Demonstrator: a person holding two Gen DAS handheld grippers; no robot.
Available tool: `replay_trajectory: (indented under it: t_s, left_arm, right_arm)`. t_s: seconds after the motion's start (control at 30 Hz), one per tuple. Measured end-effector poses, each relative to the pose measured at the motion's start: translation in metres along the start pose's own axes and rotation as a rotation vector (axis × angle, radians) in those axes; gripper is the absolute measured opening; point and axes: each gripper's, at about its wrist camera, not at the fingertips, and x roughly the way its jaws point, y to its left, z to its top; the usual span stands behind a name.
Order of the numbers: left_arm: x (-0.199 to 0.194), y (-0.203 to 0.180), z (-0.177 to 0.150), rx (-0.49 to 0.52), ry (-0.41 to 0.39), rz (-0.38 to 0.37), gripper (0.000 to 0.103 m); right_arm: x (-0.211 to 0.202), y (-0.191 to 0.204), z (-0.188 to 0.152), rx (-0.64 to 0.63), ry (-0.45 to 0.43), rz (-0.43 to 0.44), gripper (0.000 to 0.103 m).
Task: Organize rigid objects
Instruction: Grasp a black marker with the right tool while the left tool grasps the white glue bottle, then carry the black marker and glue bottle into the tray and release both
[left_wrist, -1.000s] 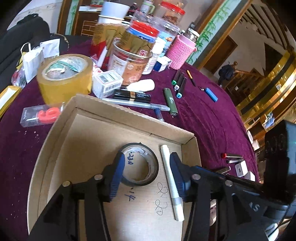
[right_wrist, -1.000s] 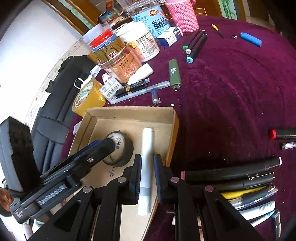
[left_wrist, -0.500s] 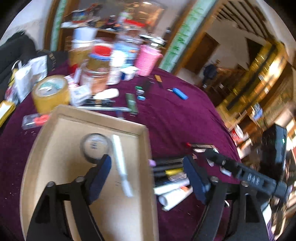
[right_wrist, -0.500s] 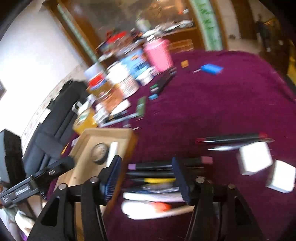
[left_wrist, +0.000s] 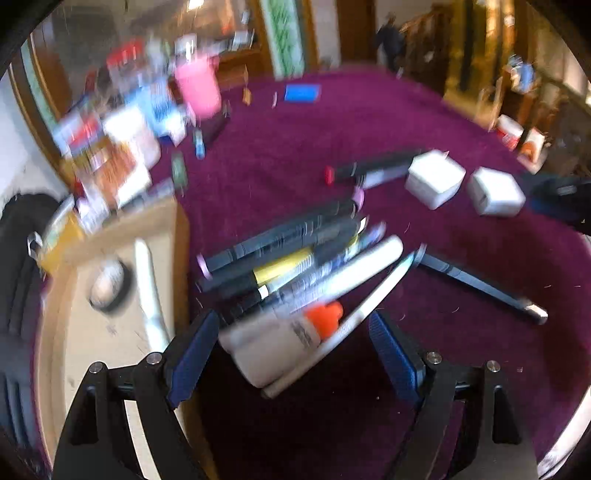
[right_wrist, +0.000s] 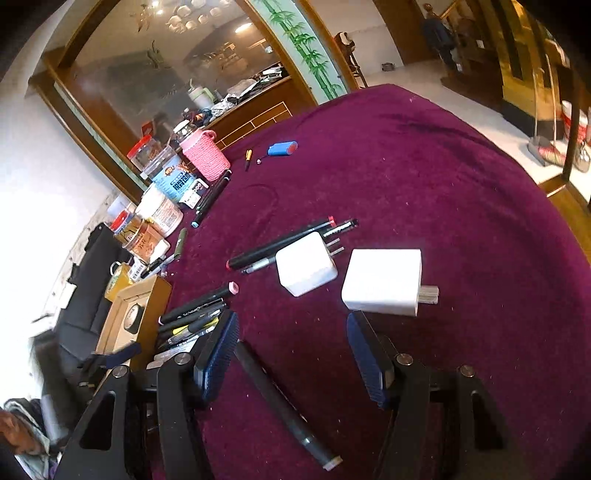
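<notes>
My left gripper (left_wrist: 293, 350) is open above a heap of markers and pens (left_wrist: 288, 251). A white tube with an orange cap (left_wrist: 321, 321) and a white pen lie between its fingers, untouched. To the left, the cardboard box (left_wrist: 92, 350) holds a black tape roll (left_wrist: 109, 284) and a white marker (left_wrist: 147, 284). My right gripper (right_wrist: 291, 354) is open too, over the purple cloth just short of two white chargers (right_wrist: 306, 264) (right_wrist: 382, 280). A dark marker (right_wrist: 280, 398) lies on the cloth under its left finger.
A black marker with a red cap (right_wrist: 280, 243) lies beyond the chargers. Jars, a pink knitted holder (right_wrist: 205, 155) and a blue lighter (right_wrist: 282, 147) crowd the far left of the round purple table (right_wrist: 406, 166). A black bag sits beside the box.
Both grippers opened and left the box: the left let go of the tape roll, the right of the white marker. Both swung right, over the pens and toward the chargers.
</notes>
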Motion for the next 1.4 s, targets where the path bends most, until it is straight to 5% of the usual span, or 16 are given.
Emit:
replay_trajectory:
  t_s: [0.03, 0.1, 0.2, 0.43, 0.6, 0.67, 0.83, 1.1, 1.17, 1.23, 1.3, 1.4]
  left_arm:
    - [0.01, -0.001, -0.003, -0.033, 0.066, -0.089, 0.083]
    - [0.008, -0.008, -0.007, -0.011, 0.063, -0.15, 0.084]
    - [-0.007, -0.009, -0.009, -0.048, 0.056, -0.367, 0.084]
    - [-0.027, 0.009, -0.015, -0.065, -0.022, -0.283, 0.082]
    - [-0.005, -0.002, -0.012, -0.052, 0.03, -0.305, 0.036]
    - [-0.003, -0.005, -0.009, -0.039, 0.007, -0.295, 0.027]
    - [-0.002, 0.002, -0.009, -0.073, 0.0, -0.319, 0.026]
    - [0.007, -0.019, 0.0, 0.002, -0.026, -0.214, 0.032]
    - [0.009, -0.023, 0.001, 0.016, -0.04, -0.191, 0.032]
    - [0.008, -0.024, 0.002, 0.018, -0.047, -0.181, 0.026]
    - [0.004, -0.017, 0.0, -0.013, -0.053, -0.229, 0.026]
    - [-0.014, -0.002, -0.006, -0.054, -0.094, -0.242, 0.026]
  right_arm:
    - [0.0, 0.0, -0.002, 0.001, 0.001, 0.007, 0.065]
    - [-0.002, -0.002, -0.007, -0.003, 0.003, 0.025, 0.065]
    - [0.001, -0.004, -0.013, -0.011, 0.013, 0.034, 0.065]
    - [0.013, -0.013, -0.026, -0.015, 0.067, 0.038, 0.065]
    - [0.027, -0.002, -0.035, -0.053, 0.125, 0.076, 0.065]
    - [0.031, 0.004, -0.039, -0.082, 0.143, 0.075, 0.065]
    - [0.038, 0.02, -0.046, -0.186, 0.191, 0.052, 0.065]
    - [0.054, 0.056, -0.055, -0.422, 0.229, -0.099, 0.064]
    - [0.058, 0.063, -0.058, -0.481, 0.222, -0.163, 0.05]
    - [0.059, 0.066, -0.059, -0.517, 0.209, -0.211, 0.025]
    - [0.057, 0.062, -0.055, -0.497, 0.214, -0.201, 0.016]
    - [0.05, 0.057, -0.052, -0.447, 0.21, -0.145, 0.016]
